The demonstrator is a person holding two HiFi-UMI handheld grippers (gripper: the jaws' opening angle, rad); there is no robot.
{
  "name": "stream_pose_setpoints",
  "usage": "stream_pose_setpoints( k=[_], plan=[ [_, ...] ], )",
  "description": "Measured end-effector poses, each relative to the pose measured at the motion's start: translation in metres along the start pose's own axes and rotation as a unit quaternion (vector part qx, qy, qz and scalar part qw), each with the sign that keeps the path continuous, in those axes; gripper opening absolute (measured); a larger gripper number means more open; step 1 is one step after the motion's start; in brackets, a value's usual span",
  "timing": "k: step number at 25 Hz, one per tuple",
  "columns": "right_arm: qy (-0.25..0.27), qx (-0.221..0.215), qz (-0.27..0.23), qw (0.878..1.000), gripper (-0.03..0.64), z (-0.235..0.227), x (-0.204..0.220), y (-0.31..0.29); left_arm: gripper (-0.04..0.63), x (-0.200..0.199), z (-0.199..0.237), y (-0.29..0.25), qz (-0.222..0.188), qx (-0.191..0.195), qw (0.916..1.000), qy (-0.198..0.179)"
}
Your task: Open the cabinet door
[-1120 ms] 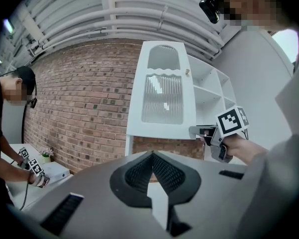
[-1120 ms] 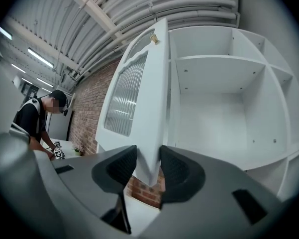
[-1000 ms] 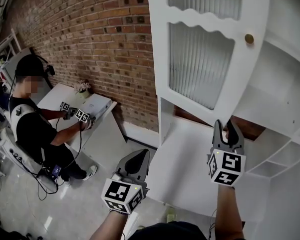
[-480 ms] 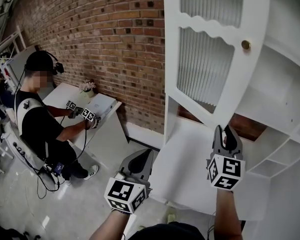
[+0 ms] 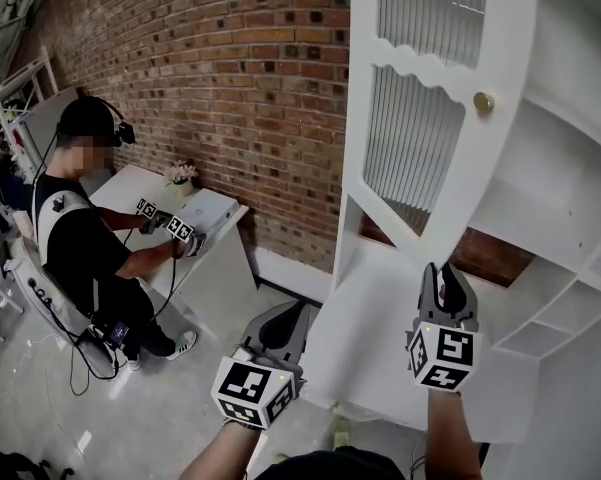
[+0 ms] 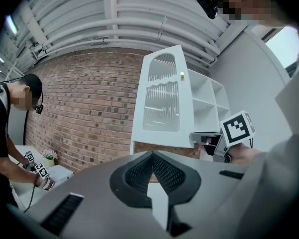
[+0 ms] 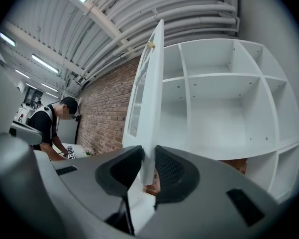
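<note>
The cabinet (image 5: 570,218) showed bare shelves (image 5: 540,193), and its door (image 5: 420,118) had swung further out, so opening looked nearly done. The right gripper (image 5: 446,276) had just been closing, pinching the door's lower edge. The left gripper (image 5: 280,328) hung below, jaws together, holding nothing.

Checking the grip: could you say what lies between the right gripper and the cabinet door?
Nothing: in the right gripper view, the right gripper, jaws just closing, grips the lower edge of the cabinet door.

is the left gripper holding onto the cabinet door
No, in the left gripper view the left gripper has its jaws together with nothing between them, and the cabinet door stands well beyond them.
</note>
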State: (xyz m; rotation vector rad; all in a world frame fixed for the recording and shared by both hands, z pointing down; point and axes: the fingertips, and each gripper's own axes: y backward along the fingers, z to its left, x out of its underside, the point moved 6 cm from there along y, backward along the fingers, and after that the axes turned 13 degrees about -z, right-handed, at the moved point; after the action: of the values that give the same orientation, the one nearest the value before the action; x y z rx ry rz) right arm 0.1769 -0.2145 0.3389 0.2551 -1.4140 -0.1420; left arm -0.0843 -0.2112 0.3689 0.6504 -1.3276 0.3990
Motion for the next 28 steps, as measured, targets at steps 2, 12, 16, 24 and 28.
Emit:
stream_pose_setpoints(
  k=[2,12,16,24,28],
  plan=[
    [-0.001,-0.005,-0.001,1.0,0.077,0.006,-0.004,0.004,0.006,-0.004,0.001,0.004,-0.001,-0.002,1.0,0.001],
    [-0.011,-0.032,-0.01,0.999,0.069,0.033,-0.013,0.016,0.006,-0.012,0.006,0.021,-0.007,-0.006,1.0,-0.001],
    [-0.012,-0.05,-0.015,0.999,0.066,0.047,-0.014,0.02,0.006,-0.012,0.008,0.026,-0.008,-0.008,0.9999,-0.002],
    [-0.024,-0.097,-0.034,0.994,0.063,0.072,-0.019,0.022,0.006,-0.02,0.009,0.029,-0.015,-0.007,0.9998,-0.007],
    [-0.025,-0.118,-0.038,0.992,0.066,0.086,-0.022,0.024,0.006,-0.022,0.01,0.036,-0.016,-0.01,0.9998,-0.008]
  ],
)
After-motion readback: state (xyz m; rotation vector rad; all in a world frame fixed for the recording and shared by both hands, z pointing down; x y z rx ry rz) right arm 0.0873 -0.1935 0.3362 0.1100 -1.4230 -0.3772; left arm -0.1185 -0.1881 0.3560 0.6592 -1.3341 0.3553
